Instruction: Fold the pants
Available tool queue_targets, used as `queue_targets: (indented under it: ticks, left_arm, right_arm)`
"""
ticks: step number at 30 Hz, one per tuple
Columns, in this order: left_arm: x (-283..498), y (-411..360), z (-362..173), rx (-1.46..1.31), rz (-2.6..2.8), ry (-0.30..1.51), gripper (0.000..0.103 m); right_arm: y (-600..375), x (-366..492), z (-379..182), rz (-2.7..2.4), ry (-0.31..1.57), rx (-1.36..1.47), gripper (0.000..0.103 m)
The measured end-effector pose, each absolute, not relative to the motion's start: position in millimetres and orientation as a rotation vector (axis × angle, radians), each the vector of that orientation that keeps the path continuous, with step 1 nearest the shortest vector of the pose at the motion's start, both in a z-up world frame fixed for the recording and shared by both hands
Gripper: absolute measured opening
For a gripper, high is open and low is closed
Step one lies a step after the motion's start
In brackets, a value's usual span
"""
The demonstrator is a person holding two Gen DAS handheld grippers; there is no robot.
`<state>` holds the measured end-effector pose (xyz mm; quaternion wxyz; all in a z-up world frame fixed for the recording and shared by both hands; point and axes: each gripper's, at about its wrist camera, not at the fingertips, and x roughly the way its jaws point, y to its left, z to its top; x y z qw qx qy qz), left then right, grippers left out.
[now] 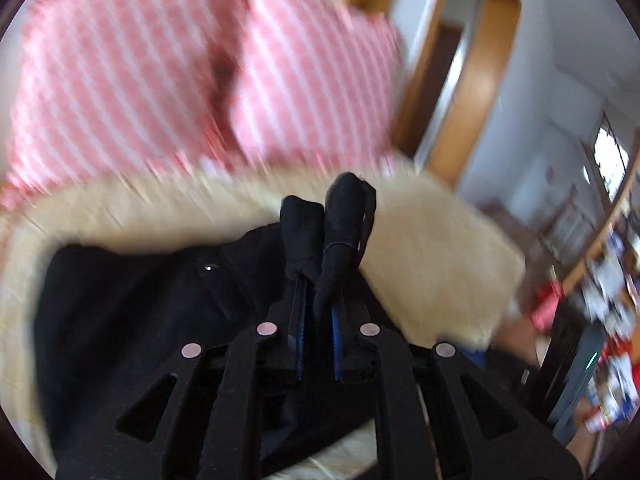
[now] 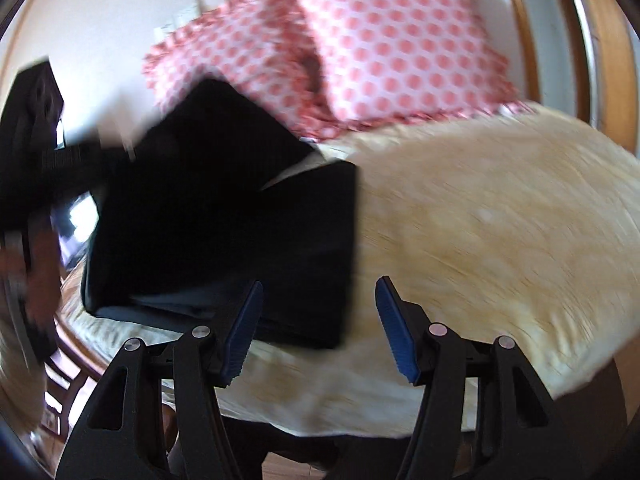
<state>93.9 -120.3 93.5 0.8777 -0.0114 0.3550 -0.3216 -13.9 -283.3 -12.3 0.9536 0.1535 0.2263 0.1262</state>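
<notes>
Currently, the two wrist views show the following.

Pants: black pants (image 2: 224,216) lie on the cream blanket, toward its left side in the right wrist view; part of the cloth is lifted off the blanket on the left, where the left gripper has hold of it.
Fold state: a flat, squared layer with a straight right edge lies over further layers; stacked edges show at the near side.
Left gripper: left gripper (image 1: 318,280) has its fingers nearly closed, with a bunch of black cloth pinched between them and standing up past the tips.
Left gripper, right wrist view: a dark blurred shape at the left edge (image 2: 32,152), joined to the raised cloth.
Right gripper: right gripper (image 2: 318,330) has its fingers spread wide with nothing between them.
Right gripper position: the left blue pad (image 2: 242,334) sits in front of the near edge of the pants; whether it touches the cloth cannot be told. The right pad is over bare blanket.
Blanket: cream fuzzy blanket (image 2: 500,220) covers the bed surface; its near edge hangs over the side.
Pillows: two pink-and-white dotted pillows (image 2: 400,40) stand side by side behind the blanket, touching each other.
Door frame: wooden door frame (image 1: 472,92) stands to the right of the pillows.
Image quality: both views are motion-blurred; fine detail of the cloth is unreadable.
</notes>
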Motion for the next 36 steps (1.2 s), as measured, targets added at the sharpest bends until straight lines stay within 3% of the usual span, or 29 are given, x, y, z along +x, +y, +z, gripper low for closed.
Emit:
queue_targets:
  ticks: [3, 11, 18, 21, 23, 26, 27, 28, 33, 36]
  left_arm:
    - [90, -132, 66, 0.0, -0.674, 0.786, 0.009]
    - [74, -132, 105, -0.013, -0.668, 0.629, 0.009]
    - [50, -150, 53, 0.071, -0.702, 0.714, 0.009]
    - [42, -154, 46, 0.127, -0.681, 0.671, 0.011]
    - [38, -150, 50, 0.111, -0.697, 0.666, 0.018]
    - [27, -131, 57, 0.053, -0.771, 0.676, 0.053]
    - [23, -122, 61, 0.048, -0.762, 0.662, 0.072]
    - [17, -110, 66, 0.057, -0.715, 0.626, 0.082]
    - [26, -60, 76, 0.131, -0.409, 0.528, 0.09]
    - [45, -42, 70, 0.114, -0.331, 0.578, 0.09]
  right_arm:
    - [-294, -15, -20, 0.231, 0.47, 0.327, 0.06]
    - [-305, -15, -23, 0.192, 0.454, 0.343, 0.06]
    - [-311, -17, -27, 0.135, 0.465, 0.327, 0.06]
    - [-314, -16, -22, 0.121, 0.449, 0.326, 0.06]
    - [-315, -17, -12, 0.118, 0.417, 0.321, 0.06]
    - [-313, -20, 8, 0.131, 0.353, 0.308, 0.06]
    - [-311, -22, 14, 0.142, 0.329, 0.301, 0.06]
    - [-306, -23, 22, 0.164, 0.3, 0.287, 0.06]
    - [-259, -12, 44, 0.333, 0.239, 0.159, 0.06]
    - [-232, -4, 51, 0.424, 0.21, 0.097, 0.06]
